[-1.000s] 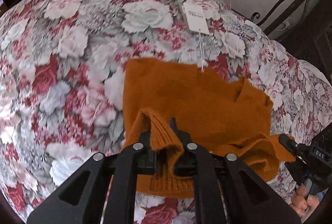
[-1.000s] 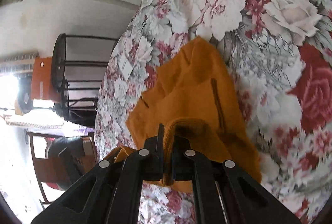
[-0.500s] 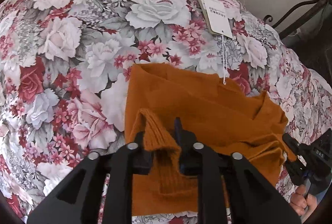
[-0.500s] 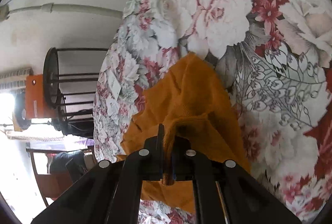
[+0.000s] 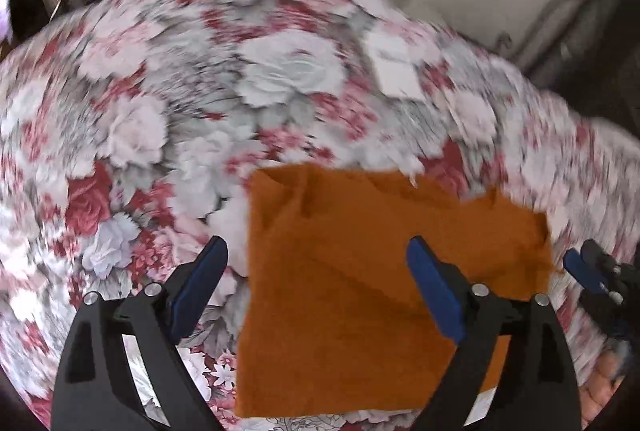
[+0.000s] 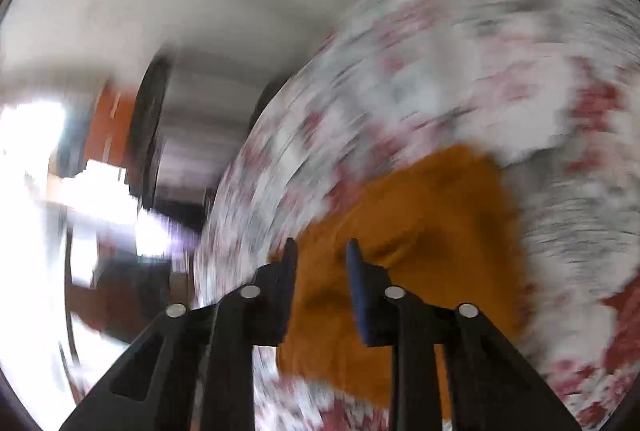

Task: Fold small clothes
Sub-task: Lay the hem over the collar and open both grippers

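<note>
Both grippers had let go of the orange knit since a second before, when each was pinching a fold of it, and both views were smeared by motion. On the left, the left gripper stood with its blue-padded jaws spread wide, empty, one finger over the flowered cloth and the other over the garment. Between and beyond them the orange sweater lay flat on the bench, doubled into a rough rectangle with straight edges, its white hang tag lying on the cloth farther back. To the right, the right gripper hung just above the sweater's near edge, jaws parted and holding nothing. I judged one fold laid down; another halving, and some smoothing of the rumpled corner, probably remained.
</note>
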Demonstrator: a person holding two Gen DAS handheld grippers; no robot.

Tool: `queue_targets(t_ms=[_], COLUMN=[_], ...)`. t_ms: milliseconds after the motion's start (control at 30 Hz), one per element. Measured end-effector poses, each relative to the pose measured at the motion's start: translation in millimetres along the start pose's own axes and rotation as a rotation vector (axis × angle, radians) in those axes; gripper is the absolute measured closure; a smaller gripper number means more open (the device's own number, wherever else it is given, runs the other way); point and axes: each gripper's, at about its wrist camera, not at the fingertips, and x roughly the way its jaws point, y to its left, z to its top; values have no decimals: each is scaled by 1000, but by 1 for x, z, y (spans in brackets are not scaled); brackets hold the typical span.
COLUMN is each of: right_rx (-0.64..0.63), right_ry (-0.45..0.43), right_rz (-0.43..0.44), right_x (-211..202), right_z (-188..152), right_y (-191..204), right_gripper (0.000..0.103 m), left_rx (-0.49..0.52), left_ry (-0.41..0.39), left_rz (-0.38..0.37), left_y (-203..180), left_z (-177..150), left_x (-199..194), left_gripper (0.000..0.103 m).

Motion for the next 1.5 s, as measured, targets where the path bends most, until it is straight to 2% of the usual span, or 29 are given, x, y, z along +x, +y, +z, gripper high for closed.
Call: queue_targets(t_ms=[67,133,200,267,300,367,400,500,567,600,667,733,767,800,833,900,967,1000,1067,1100,1167,1200,1233,1267,1333,1400,1433,1467,1500], right_rx=[-148,-181,-173,-68,63,203,229,145,33,-36,-111,-110,-82,-19,48,160,78,26,-17,-32,-57,-65,-57,-38,32,47,26,2,-23], right_ry=[161,246,204,59,-46,-130,-161,-201,-192,-160,-83,-10,11,19,11,-12,-72,-89,-89,-74,-34,-3,31,39,27,4,-18,-30,-34], right_rz=[-45,-133,-292,-357,-350,-326,-339,-354,-296,-258,-216,-259,-312,-365,-351,-289,-323,-314,-261,-247,-266,-311,-377,-381,-351,-342,-346,-348,-339], right_x=[29,52,61,48,31,11,3,-4,2,12,32,53,59,59,55,40,28,25,30,37,49,64,70,71,66,62,56,50,44], right_z=[-14,-24,-21,-3,8,16,17,15,15,13,6,-2,-3,-6,-6,-2,-1,-1,-3,-4,-7,-6,-9,-11,-10,-7,-8,-7,-6], right_y=[22,18,3,-22,-45,-73,-78,-53,-23,-7,9,0,-12,-34,-52,-67,-45,-33,-20,-14,-13,-17,-24,-29,-40,-35,-30,-25,-19], right_gripper=[77,77,77,81,82,91,100,94,94,94,94,78,78,88,103,103,97,96,96,96,95,87,73,77,88,87,80,77,72], left_rx=[44,60,72,64,50,-30,-73,-92,-94,-92,-54,-1,27,25,5,-37,-53,-62,-78,-66,-33,-8,10,7,-43,-65,-68,-70,-74], left_ry=[7,25,61,111,125,153,161,63,-19,-31,-6,42,71,78,84,79,-4,-35,-75,-72,-48,-27,3,37,50,31,-11,-40,-69], left_rz=[8,31,94,231,253,213,186,207,155,106,73,161,250,267,258,263,299,283,192,160,177,219,278,307,287,287,285,263,198], left_y=[-10,-16,-16,-10,-6,9,17,18,14,11,0,-12,-15,-14,-10,-4,-2,-3,-6,-12,-23,-29,-30,-29,-20,-16,-16,-15,-16], left_z=[-3,-6,-8,-11,-10,-9,-8,-3,-1,-1,-3,-7,-11,-13,-13,-11,-6,-5,-2,-1,-3,-4,-8,-10,-18,-15,-12,-9,-8], left_x=[1,10,23,44,49,55,54,33,16,13,22,43,58,65,69,66,47,40,31,33,43,55,66,78,78,67,55,48,38], left_gripper=[15,15,15,14,8,7,7,9,9,9,9,9,7,7,7,8,8,10,9,9,9,9,8,6,5,7,8,8,8])
